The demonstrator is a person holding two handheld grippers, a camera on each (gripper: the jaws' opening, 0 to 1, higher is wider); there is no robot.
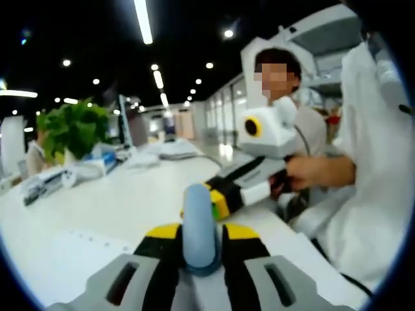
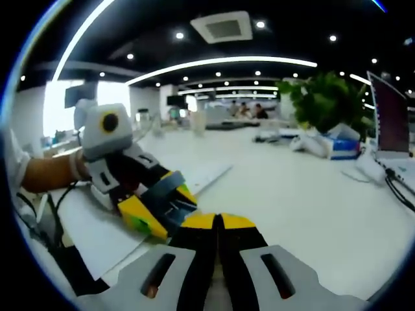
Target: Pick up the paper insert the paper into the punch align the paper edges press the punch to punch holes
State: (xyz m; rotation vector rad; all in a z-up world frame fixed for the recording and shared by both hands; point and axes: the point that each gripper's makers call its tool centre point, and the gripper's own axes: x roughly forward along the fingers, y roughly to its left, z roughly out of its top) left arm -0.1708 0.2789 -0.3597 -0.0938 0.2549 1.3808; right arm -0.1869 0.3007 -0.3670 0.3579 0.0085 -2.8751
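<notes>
The paper (image 2: 202, 172) lies flat by the table's (image 2: 305, 194) edge nearest the person, thin, limp and slippery, best pinched at a free corner; the left gripper (image 1: 200, 228) clamps a blue-grey rounded piece (image 1: 198, 210), perhaps the punch's handle; the right gripper's (image 2: 218, 221) jaws are pressed together, empty.

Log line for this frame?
left claw: shut on blue object | right claw: shut, empty | paper: flat on table
</notes>
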